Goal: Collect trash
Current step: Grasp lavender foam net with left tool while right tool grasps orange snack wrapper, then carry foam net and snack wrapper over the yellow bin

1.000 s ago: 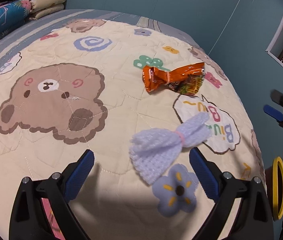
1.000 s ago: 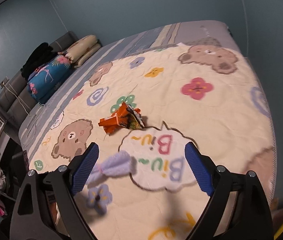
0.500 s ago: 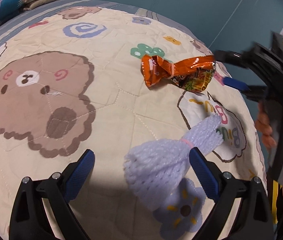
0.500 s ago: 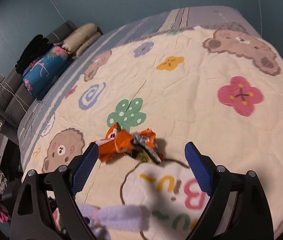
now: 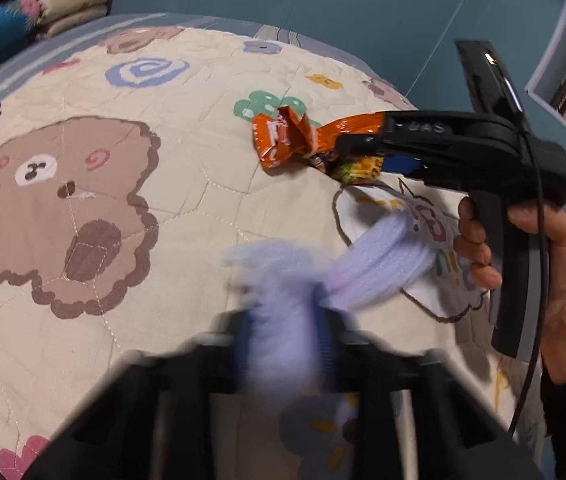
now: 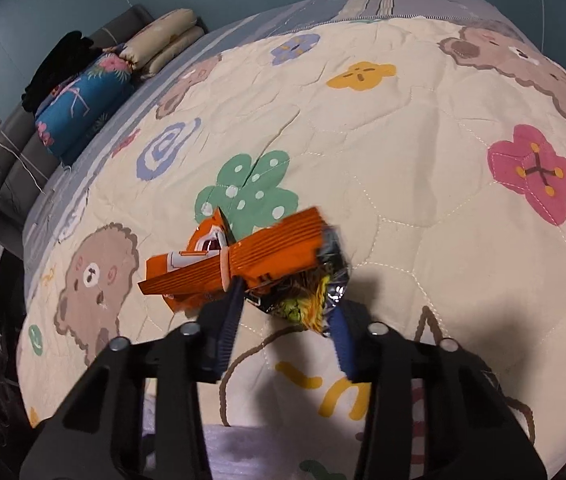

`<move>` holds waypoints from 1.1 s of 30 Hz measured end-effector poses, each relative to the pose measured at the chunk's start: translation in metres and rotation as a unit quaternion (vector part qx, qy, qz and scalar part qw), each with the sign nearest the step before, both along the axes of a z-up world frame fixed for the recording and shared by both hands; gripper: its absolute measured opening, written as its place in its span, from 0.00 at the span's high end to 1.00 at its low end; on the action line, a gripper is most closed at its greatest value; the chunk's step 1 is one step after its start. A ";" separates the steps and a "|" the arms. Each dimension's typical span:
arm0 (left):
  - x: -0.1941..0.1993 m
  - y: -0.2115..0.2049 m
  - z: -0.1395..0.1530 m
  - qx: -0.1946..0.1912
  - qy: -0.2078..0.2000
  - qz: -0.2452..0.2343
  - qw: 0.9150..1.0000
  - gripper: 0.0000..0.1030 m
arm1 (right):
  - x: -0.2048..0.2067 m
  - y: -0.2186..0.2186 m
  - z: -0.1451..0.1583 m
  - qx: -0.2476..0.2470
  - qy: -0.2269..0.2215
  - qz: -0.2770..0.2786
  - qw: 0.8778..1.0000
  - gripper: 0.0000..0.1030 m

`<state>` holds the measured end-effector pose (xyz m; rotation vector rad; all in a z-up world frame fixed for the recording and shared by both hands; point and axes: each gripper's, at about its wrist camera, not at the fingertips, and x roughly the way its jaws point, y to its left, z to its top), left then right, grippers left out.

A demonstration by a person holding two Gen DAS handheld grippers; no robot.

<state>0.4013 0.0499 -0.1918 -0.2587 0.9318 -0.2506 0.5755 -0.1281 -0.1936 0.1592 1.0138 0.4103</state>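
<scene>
Both busy on the bed (image 6: 423, 128), over the cartoon bear quilt (image 5: 187, 208). Left gripper (image 5: 283, 344) pinching the wide end of a lavender foam fruit net (image 5: 379, 260), quite blurred, tail end trailing off toward the quilt's right edge. Right gripper (image 6: 287, 316) squeezed onto the crumpled end of an orange snack wrapper (image 6: 239, 264), next to the green clover print, near the middle of the bed. Pillows (image 6: 163, 40) stacked at the far headboard corner.

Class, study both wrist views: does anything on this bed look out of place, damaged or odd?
Two bits of litter sit on the quilt: a crumpled, torn-open orange snack wrapper between the right gripper's fingers, and a lilac foam net sleeve, blurred, pinched in the left gripper.
</scene>
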 end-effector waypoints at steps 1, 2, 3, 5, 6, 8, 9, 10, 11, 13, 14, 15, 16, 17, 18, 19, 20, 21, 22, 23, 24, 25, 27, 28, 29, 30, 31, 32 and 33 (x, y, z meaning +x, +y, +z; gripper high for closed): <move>0.000 -0.002 -0.003 0.000 0.005 -0.003 1.000 0.90 | -0.001 0.002 -0.001 -0.004 -0.001 0.002 1.000 0.72; -0.001 -0.003 -0.004 0.004 0.003 -0.005 1.000 0.90 | -0.003 0.004 0.000 -0.006 -0.004 0.003 1.000 0.77; -0.003 -0.005 -0.003 0.011 -0.003 -0.009 1.000 0.91 | -0.004 0.004 0.000 -0.005 -0.004 0.001 1.000 0.79; -0.003 -0.005 -0.001 0.009 -0.005 -0.009 1.000 0.91 | -0.007 0.004 0.002 -0.002 -0.002 0.002 1.000 0.81; -0.003 -0.004 0.000 0.006 -0.004 -0.009 1.000 0.91 | -0.008 0.004 0.003 -0.002 -0.002 0.002 1.000 0.82; -0.005 -0.003 0.001 0.004 -0.003 -0.012 1.000 0.91 | -0.012 0.001 0.007 0.004 0.000 0.000 1.000 0.82; -0.007 -0.004 0.004 0.005 -0.006 -0.018 1.000 0.91 | -0.014 -0.001 0.011 0.008 -0.001 0.000 1.000 0.82; -0.011 -0.004 0.006 0.007 -0.009 -0.020 1.000 0.91 | -0.017 -0.002 0.014 0.009 -0.004 0.001 1.000 0.82; -0.013 -0.004 0.008 0.008 -0.011 -0.022 1.000 0.91 | -0.021 -0.004 0.020 0.011 -0.010 0.001 1.000 0.82; -0.016 -0.004 0.013 0.004 -0.014 -0.024 1.000 0.91 | -0.029 -0.011 0.032 0.023 -0.015 -0.004 1.000 0.82; -0.018 -0.003 0.016 0.002 -0.015 -0.024 1.000 0.91 | -0.032 -0.014 0.036 0.026 -0.018 -0.005 0.999 0.82; -0.020 -0.002 0.019 0.000 -0.017 -0.024 1.000 0.91 | -0.037 -0.016 0.043 0.026 -0.024 -0.007 0.999 0.82; -0.022 -0.001 0.021 0.000 -0.018 -0.024 1.000 0.91 | -0.044 -0.019 0.050 0.027 -0.031 -0.007 0.999 0.82; -0.024 -0.001 0.023 0.001 -0.019 -0.025 0.999 0.91 | -0.049 -0.021 0.057 0.028 -0.037 -0.006 0.999 0.82; -0.027 -0.001 0.025 0.002 -0.021 -0.026 0.999 0.91 | -0.055 -0.022 0.063 0.029 -0.043 -0.006 0.999 0.82; -0.030 0.001 0.028 0.000 -0.022 -0.026 0.999 0.91 | -0.060 -0.025 0.068 0.029 -0.048 -0.005 0.998 0.82; -0.034 0.003 0.030 -0.003 -0.022 -0.026 0.999 0.91 | -0.069 -0.028 0.076 0.030 -0.057 -0.005 0.998 0.82; -0.036 0.005 0.032 -0.007 -0.022 -0.026 0.999 0.91 | -0.074 -0.031 0.082 0.033 -0.061 -0.005 0.998 0.82; -0.040 0.007 0.035 -0.009 -0.024 -0.024 0.999 0.91 | -0.082 -0.035 0.088 0.038 -0.064 -0.004 0.997 0.82; -0.044 0.010 0.038 -0.012 -0.026 -0.022 0.999 0.91 | -0.089 -0.037 0.094 0.043 -0.066 -0.003 0.997 0.82; -0.048 0.011 0.040 -0.014 -0.026 -0.021 0.999 0.91 | -0.095 -0.040 0.098 0.044 -0.069 -0.003 0.997 0.82; -0.052 0.013 0.042 -0.017 -0.026 -0.020 0.999 0.91 | -0.102 -0.042 0.102 0.045 -0.072 -0.004 0.996 0.82; -0.059 0.016 0.048 -0.022 -0.028 -0.020 0.999 0.91 | -0.118 -0.048 0.111 0.050 -0.078 -0.004 0.996 0.82; -0.064 0.016 0.051 -0.022 -0.030 -0.020 0.999 0.91 | -0.124 -0.051 0.115 0.053 -0.079 -0.006 0.995 0.82; -0.067 0.017 0.054 -0.021 -0.031 -0.021 0.999 0.91 | -0.133 -0.055 0.119 0.059 -0.080 -0.008 0.995 0.82; -0.071 0.017 0.057 -0.020 -0.034 -0.022 0.999 0.91 | -0.139 -0.058 0.122 0.062 -0.080 -0.010 0.995 0.82; -0.076 0.017 0.061 -0.019 -0.036 -0.022 0.999 0.91 | -0.145 -0.061 0.124 0.066 -0.080 -0.011 0.995 0.82; -0.080 0.018 0.064 -0.018 -0.038 -0.022 0.999 0.91 | -0.153 -0.065 0.127 0.069 -0.082 -0.013 0.994 0.82; -0.086 0.017 0.069 -0.016 -0.041 -0.023 0.999 0.91 | -0.160 -0.068 0.130 0.070 -0.083 -0.014 0.994 0.82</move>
